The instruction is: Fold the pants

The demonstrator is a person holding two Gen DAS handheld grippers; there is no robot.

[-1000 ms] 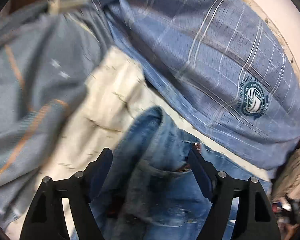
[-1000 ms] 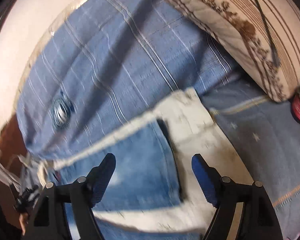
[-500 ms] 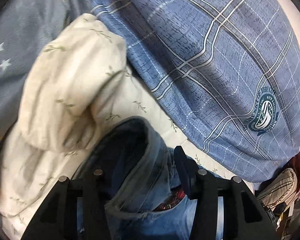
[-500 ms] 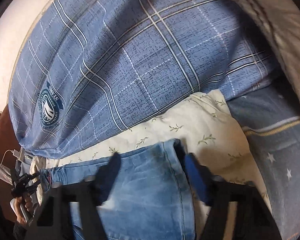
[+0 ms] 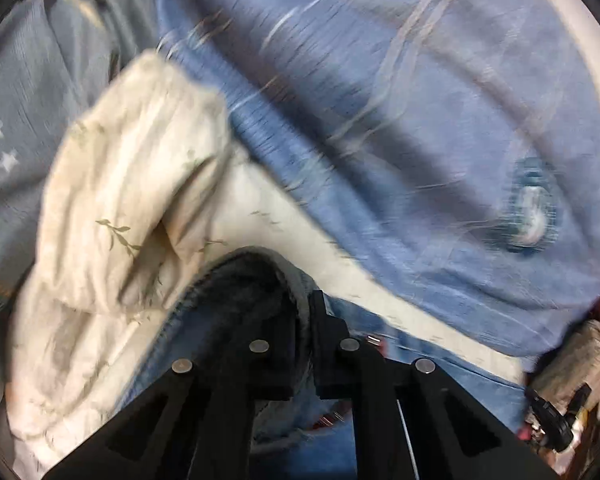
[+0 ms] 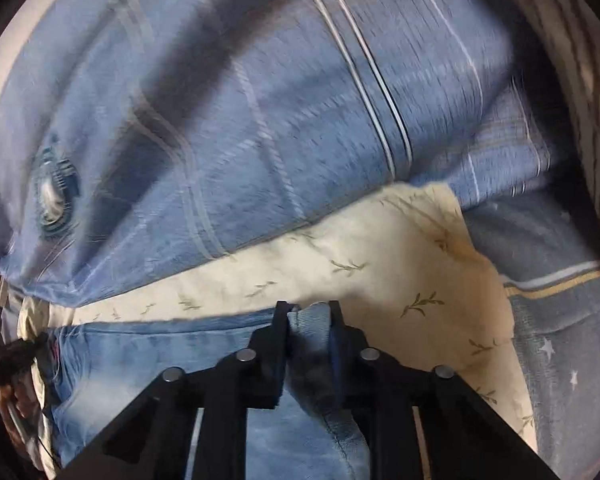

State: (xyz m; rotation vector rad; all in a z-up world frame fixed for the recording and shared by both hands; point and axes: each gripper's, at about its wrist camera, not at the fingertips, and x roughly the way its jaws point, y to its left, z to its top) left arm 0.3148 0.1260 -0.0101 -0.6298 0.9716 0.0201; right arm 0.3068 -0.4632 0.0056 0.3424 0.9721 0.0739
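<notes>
Blue denim pants (image 6: pixel 160 352) lie on a cream sheet with a leaf print (image 6: pixel 360 264). In the left wrist view my left gripper (image 5: pixel 302 320) is shut on a raised fold of the pants' waistband (image 5: pixel 244 280), whose dark inside shows. In the right wrist view my right gripper (image 6: pixel 308 316) is shut on the top edge of the pants, with a bunch of denim pinched between the fingers. The rest of the pants runs under and behind both grippers.
A large blue plaid pillow with a round badge (image 6: pixel 260 112) (image 5: pixel 420 140) lies just beyond the pants. The cream sheet is bunched into a hump (image 5: pixel 132 184) at the left. A blue star-print cover (image 6: pixel 564 340) lies to the right. Clutter (image 5: pixel 556 416) sits at the bed's edge.
Both grippers went from open to shut on the pants' edge. The left gripper has lifted the waistband fold, and both views have moved in closer to the pillow.
</notes>
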